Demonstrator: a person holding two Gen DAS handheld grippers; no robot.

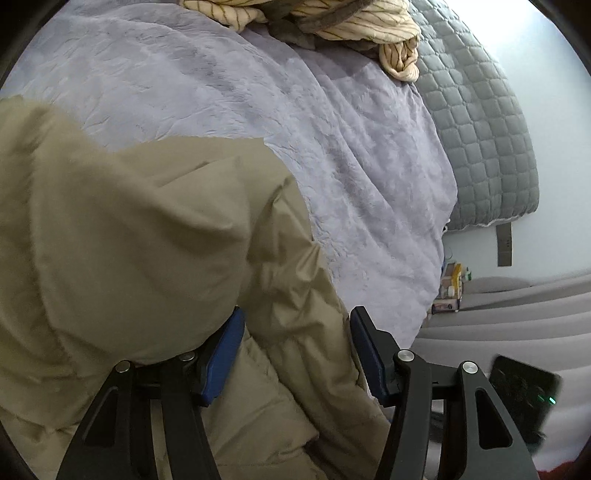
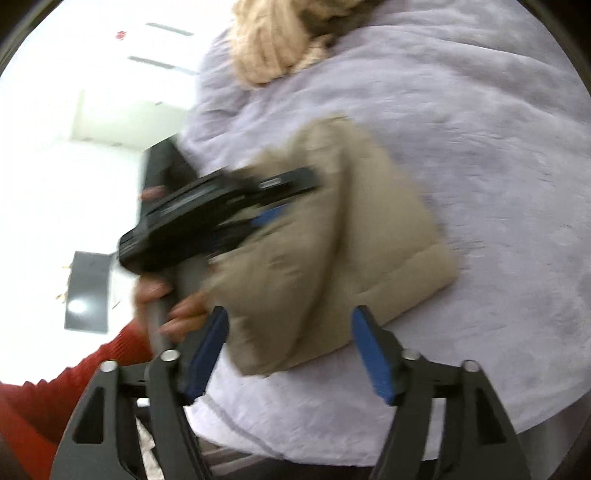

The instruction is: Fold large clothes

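A beige padded jacket (image 1: 140,240) lies folded on the lilac blanket (image 1: 295,129) of a bed. My left gripper (image 1: 295,328) is open, its blue pads on either side of a jacket fold, with fabric draped over the left finger. In the right wrist view the jacket (image 2: 332,240) is a thick folded bundle, and the left gripper (image 2: 236,206) reaches into it from the left, held by a hand. My right gripper (image 2: 290,325) is open and empty, just short of the bundle's near edge.
A cream striped garment (image 1: 332,22) lies heaped at the far end of the bed, also in the right wrist view (image 2: 273,40). A grey quilted cover (image 1: 480,140) hangs at the right. The bed edge (image 2: 332,454) runs below the right gripper. A red-sleeved arm (image 2: 74,391) is at left.
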